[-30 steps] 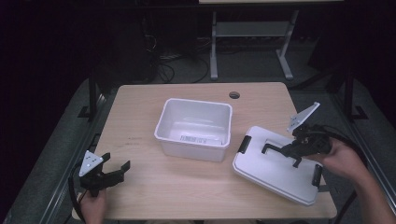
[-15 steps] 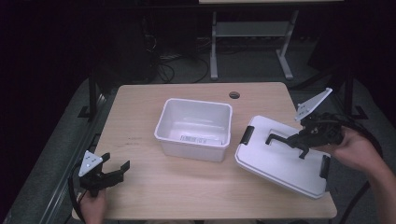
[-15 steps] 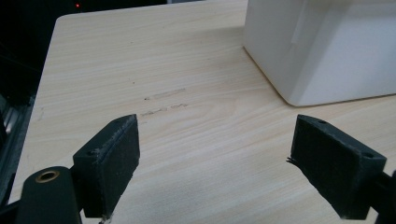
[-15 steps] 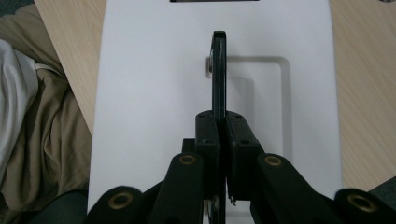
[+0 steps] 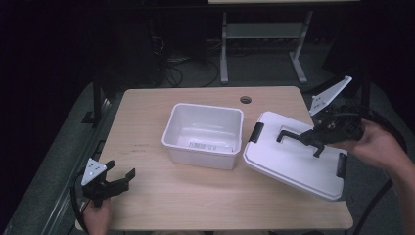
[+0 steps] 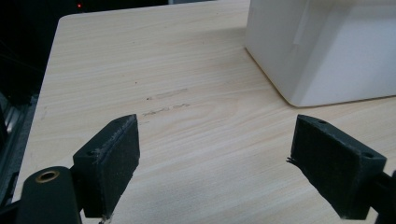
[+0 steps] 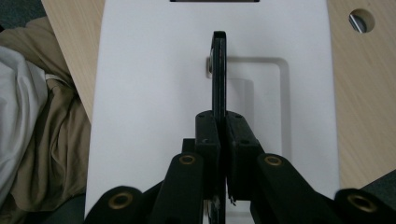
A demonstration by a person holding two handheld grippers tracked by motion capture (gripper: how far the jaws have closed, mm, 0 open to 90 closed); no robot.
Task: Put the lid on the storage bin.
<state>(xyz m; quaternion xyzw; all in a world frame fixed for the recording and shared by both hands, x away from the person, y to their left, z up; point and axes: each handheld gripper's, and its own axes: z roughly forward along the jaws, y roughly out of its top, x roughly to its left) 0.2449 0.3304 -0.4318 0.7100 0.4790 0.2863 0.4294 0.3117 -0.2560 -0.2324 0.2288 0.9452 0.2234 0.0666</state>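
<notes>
- high view first: your right gripper (image 5: 298,136) is clamped on the black handle (image 5: 288,134) in the middle of the white lid (image 5: 293,164), at the right side of the table (image 5: 195,205).
- the lid hangs tilted from that handle: its left edge, with one black latch (image 5: 255,132), sits just beside the white bin (image 5: 204,134), and its far right corner with the other latch (image 5: 341,165) reaches past the table edge. you cannot tell from here whether the lid's low edge touches the wood.
- the bin stands upright near the middle of the table, open at the top, with nothing loose in it. a barcode label (image 5: 204,145) shows low on its inside wall near the floor.
- right gripper view: your jaws are pressed together on the thin black handle (image 7: 219,70), which stands up edge-on out of the recess in the lid (image 7: 154,70). a round hole (image 7: 361,20) in the table shows beyond the lid's right side, and cloth lies past its left side.
- left gripper view: your left gripper (image 6: 215,154) is released, its two pads spread wide with bare wood between them and nothing gripped. a corner of the bin (image 6: 327,51) stands ahead and to the right, apart from the pads.
- in the high view that left gripper (image 5: 116,180) rests at the near left corner of the table, well apart from the bin and the lid.
</notes>
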